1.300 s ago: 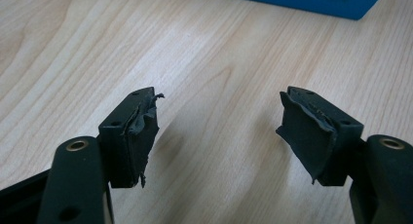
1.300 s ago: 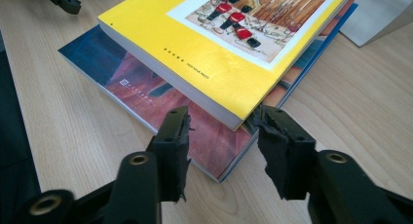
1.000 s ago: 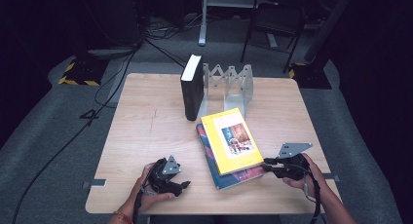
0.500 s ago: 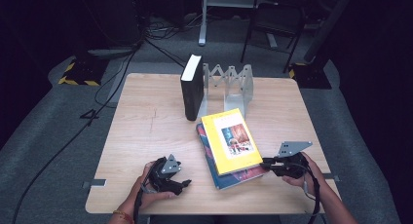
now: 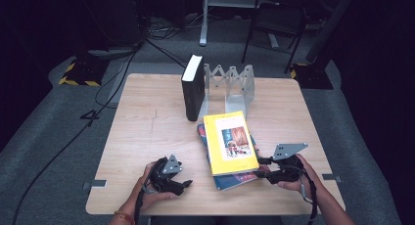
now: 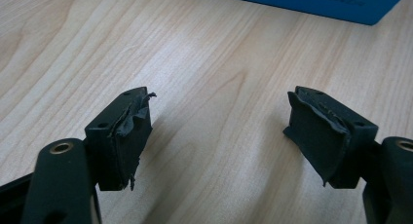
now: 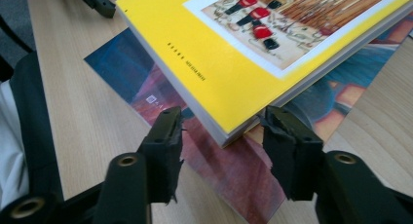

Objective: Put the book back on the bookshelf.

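A yellow book (image 5: 230, 143) lies flat on a dark blue picture book (image 5: 235, 180) near the table's front right. My right gripper (image 5: 263, 167) sits at their right front corner. In the right gripper view its jaws have just been opening. The yellow book's (image 7: 243, 53) corner sits between them, over the lower book (image 7: 214, 156), and my right gripper (image 7: 221, 129) does not clamp it. My left gripper (image 5: 186, 185) rests on the table at the front left. It (image 6: 219, 126) stands open over bare wood, with a blue book edge (image 6: 311, 2) beyond it.
A thick black book (image 5: 192, 87) stands upright against a grey metal rack (image 5: 235, 83) at the back middle of the wooden table (image 5: 147, 122). Dark floor, cables and chair legs surround the table.
The right gripper's jaws look slightly wider apart at the yellow book's corner. Both hands and both books keep their places.
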The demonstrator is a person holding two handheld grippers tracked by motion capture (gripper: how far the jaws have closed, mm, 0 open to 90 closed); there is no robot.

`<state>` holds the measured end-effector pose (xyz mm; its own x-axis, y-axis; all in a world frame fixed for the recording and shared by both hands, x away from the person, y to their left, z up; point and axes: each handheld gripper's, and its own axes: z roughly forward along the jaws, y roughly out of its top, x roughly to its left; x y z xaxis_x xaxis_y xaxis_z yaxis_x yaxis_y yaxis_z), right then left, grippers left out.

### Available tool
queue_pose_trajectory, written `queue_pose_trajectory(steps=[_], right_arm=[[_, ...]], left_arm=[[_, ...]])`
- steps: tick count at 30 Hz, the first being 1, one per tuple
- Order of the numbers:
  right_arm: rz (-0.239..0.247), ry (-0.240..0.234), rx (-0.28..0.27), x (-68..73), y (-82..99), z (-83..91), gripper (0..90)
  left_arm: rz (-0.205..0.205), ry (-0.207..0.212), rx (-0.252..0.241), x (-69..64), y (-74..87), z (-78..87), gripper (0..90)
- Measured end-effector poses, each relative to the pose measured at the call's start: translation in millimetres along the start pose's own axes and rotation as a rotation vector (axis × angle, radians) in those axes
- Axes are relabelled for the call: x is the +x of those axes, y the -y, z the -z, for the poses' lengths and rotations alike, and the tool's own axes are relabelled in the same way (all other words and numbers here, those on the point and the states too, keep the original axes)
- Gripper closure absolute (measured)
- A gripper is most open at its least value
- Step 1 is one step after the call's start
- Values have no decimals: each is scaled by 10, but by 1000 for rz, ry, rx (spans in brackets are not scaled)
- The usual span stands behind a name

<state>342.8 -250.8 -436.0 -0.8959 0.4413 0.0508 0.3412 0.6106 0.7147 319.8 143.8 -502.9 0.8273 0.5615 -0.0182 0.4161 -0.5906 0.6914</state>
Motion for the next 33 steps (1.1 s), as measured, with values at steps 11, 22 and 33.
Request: queue_pose_trajectory(steps=[11, 22, 33], right_arm=[[-136, 25, -18, -200, -169, -55, 423], [-194, -79, 74, -398, -260, -287, 316], [-163, -63, 42, -481, -357, -421, 291]], left_arm=[[39, -48, -43, 59, -208, -24, 274], [25, -124, -93, 134, -451, -79, 290], [31, -63, -87, 301, -628, -313, 370]])
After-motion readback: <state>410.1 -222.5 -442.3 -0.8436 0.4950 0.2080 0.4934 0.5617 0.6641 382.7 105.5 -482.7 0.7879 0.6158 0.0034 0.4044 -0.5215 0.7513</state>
